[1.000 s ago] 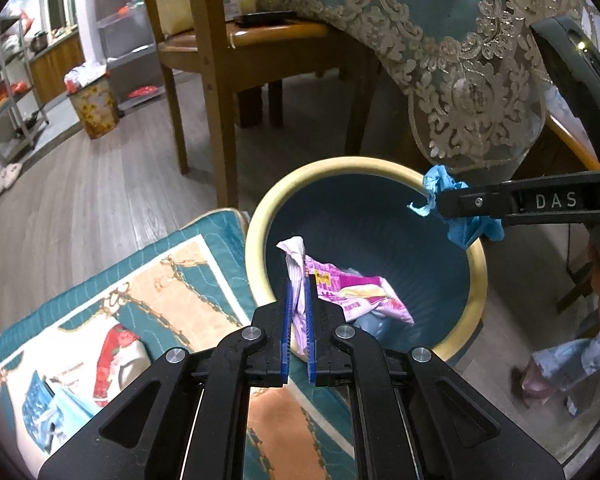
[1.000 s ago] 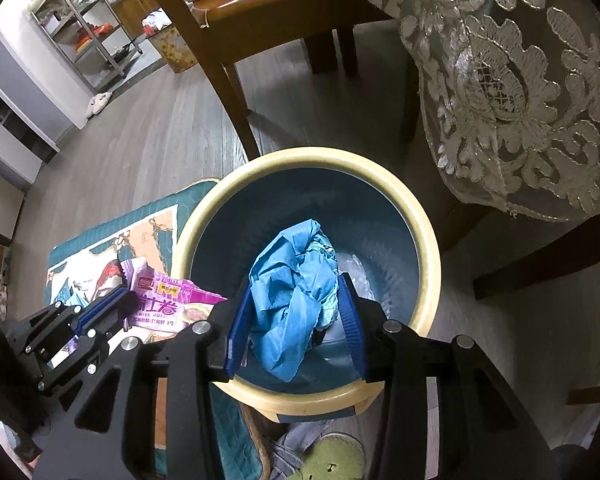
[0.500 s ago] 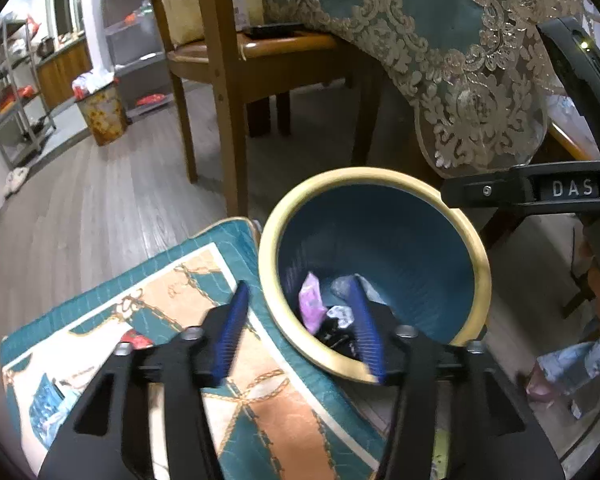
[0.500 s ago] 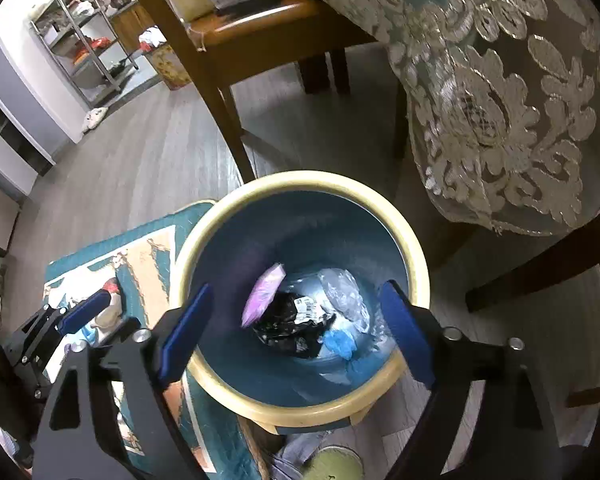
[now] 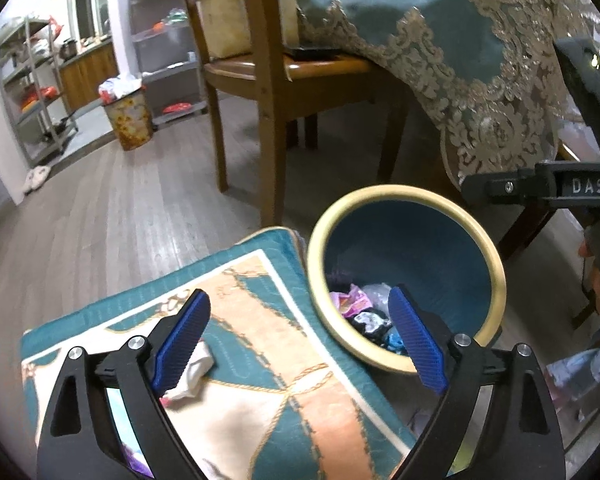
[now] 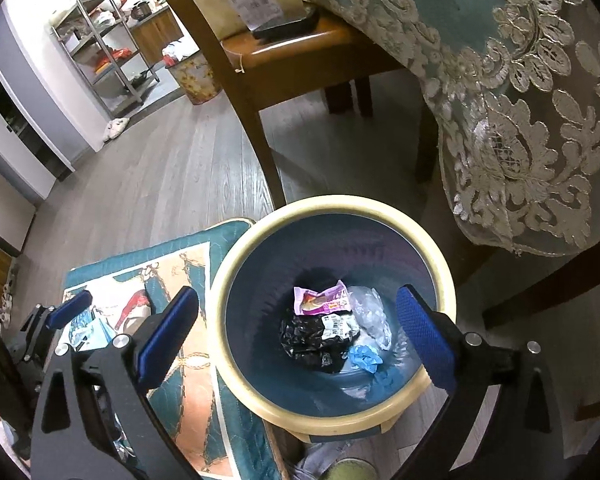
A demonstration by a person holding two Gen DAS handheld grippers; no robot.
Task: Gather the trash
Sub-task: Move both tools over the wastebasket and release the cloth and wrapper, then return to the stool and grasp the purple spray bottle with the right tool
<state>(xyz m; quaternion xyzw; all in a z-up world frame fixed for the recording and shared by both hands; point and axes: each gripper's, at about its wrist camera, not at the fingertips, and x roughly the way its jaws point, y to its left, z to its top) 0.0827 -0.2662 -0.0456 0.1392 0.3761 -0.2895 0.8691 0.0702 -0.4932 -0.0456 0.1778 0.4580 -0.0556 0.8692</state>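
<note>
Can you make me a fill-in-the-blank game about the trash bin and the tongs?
1. The pink wrapper lies inside the ____.
2. Both the left tongs and the right tongs are ____.
3. The rim of the bin is coloured ____.
4. The white crumpled tissue lies on the patterned ____.

Missing words: bin; open; yellow; mat

My left gripper [image 5: 300, 330]: matte black linkage arms with triangular cutouts, silver screw heads at the pivots, ribbed blue pads [image 5: 416, 340] on the fingers. My right gripper [image 6: 296, 330] is the same build, with knurled blue pads [image 6: 424, 340]; from the left view its black side bar carries "DAS" in raised letters and one small screw.
</note>
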